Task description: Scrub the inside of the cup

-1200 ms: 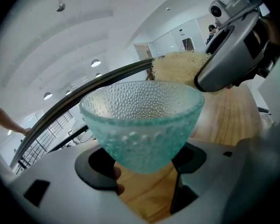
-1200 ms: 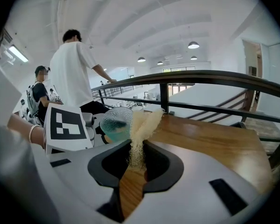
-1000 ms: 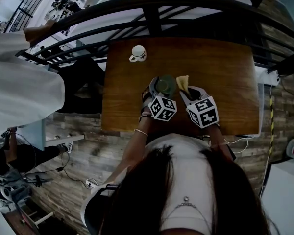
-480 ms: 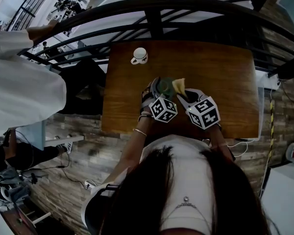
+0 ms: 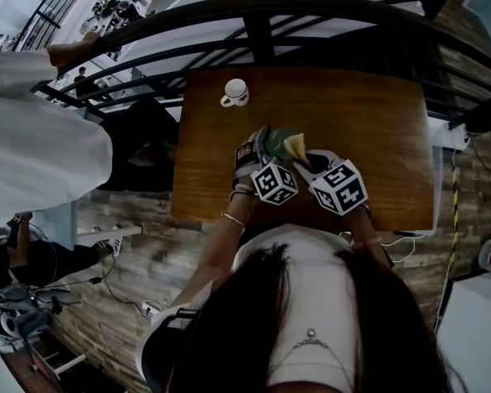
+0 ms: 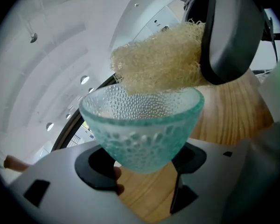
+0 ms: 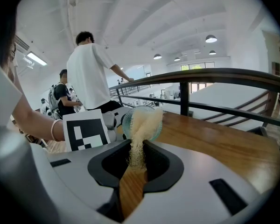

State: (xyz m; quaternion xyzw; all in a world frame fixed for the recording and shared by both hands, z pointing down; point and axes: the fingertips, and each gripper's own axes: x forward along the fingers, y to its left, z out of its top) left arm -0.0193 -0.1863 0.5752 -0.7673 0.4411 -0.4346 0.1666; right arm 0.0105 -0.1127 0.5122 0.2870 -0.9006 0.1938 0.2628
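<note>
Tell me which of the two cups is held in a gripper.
The pale green dimpled glass cup, held between the jaws of the left gripper with the tan mesh sponge at its rim. The white ceramic mug stands on the table.

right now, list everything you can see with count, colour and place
cup: one, pale green bumpy glass, between the left jaws, over the table
sponge: one, beige mesh, in the right jaws, at the cup's mouth
mug: one, white, far side of the table
table: one, brown wood, in front of the person
railing: one, dark, beyond the table
people: two, one in white, one in dark, by the railing
left gripper: one, grey, shut on the cup
right gripper: one, grey, shut on the sponge
</note>
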